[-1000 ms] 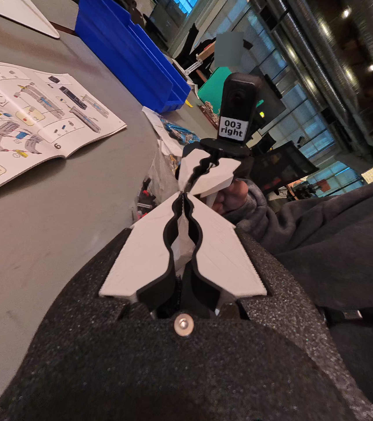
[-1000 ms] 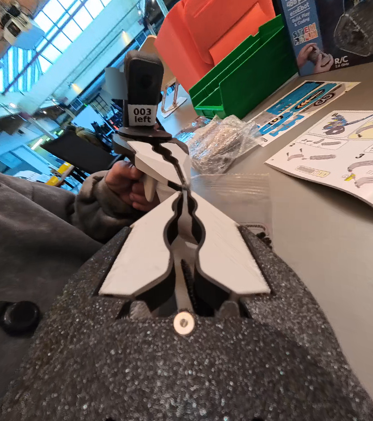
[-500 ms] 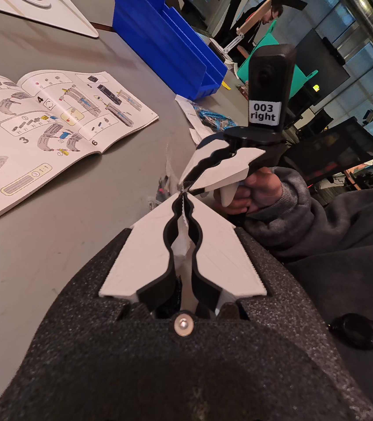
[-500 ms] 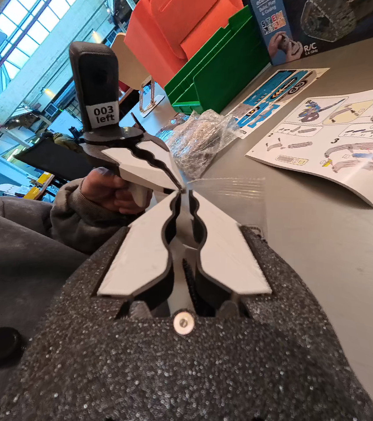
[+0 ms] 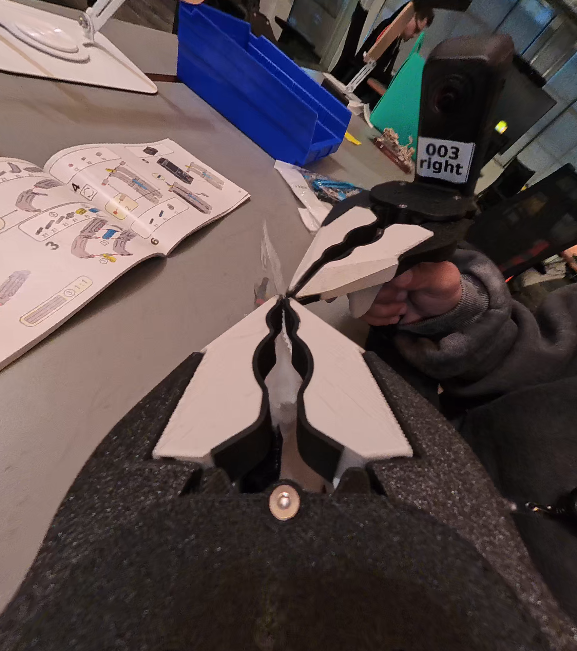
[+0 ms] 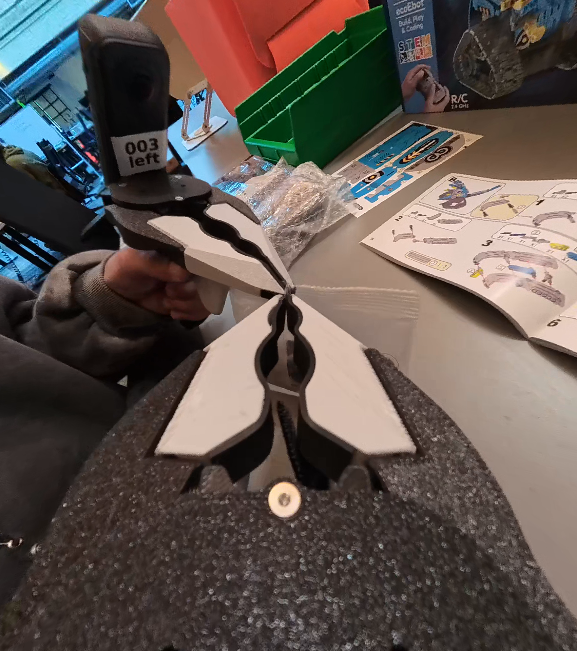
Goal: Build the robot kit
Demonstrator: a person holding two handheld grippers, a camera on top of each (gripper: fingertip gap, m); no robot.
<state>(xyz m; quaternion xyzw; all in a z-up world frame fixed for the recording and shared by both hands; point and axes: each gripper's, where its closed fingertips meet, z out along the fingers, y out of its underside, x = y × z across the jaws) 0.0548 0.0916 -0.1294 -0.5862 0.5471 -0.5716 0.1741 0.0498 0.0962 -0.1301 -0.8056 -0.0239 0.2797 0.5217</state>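
A small clear plastic bag hangs over the grey table, pinched at its top edge by both grippers. My right gripper is shut on the bag's edge. My left gripper is shut on the same edge, and bag film shows between its fingers. The two grippers meet tip to tip. In the left wrist view the right gripper comes in from the right, held by a hand in a grey sleeve, and the bag shows edge-on. In the right wrist view the left gripper comes in from the left.
An open instruction booklet lies on the table. Behind it stand a blue bin, a green bin, an orange bin and a toy box. A sticker sheet and crumpled parts bags lie nearby. Less than 4 cm separates the two grippers' tips.
Both grippers stay shut on the bag and tip to tip. Both have swung so each now sees the other leaning sideways, and more of the table shows.
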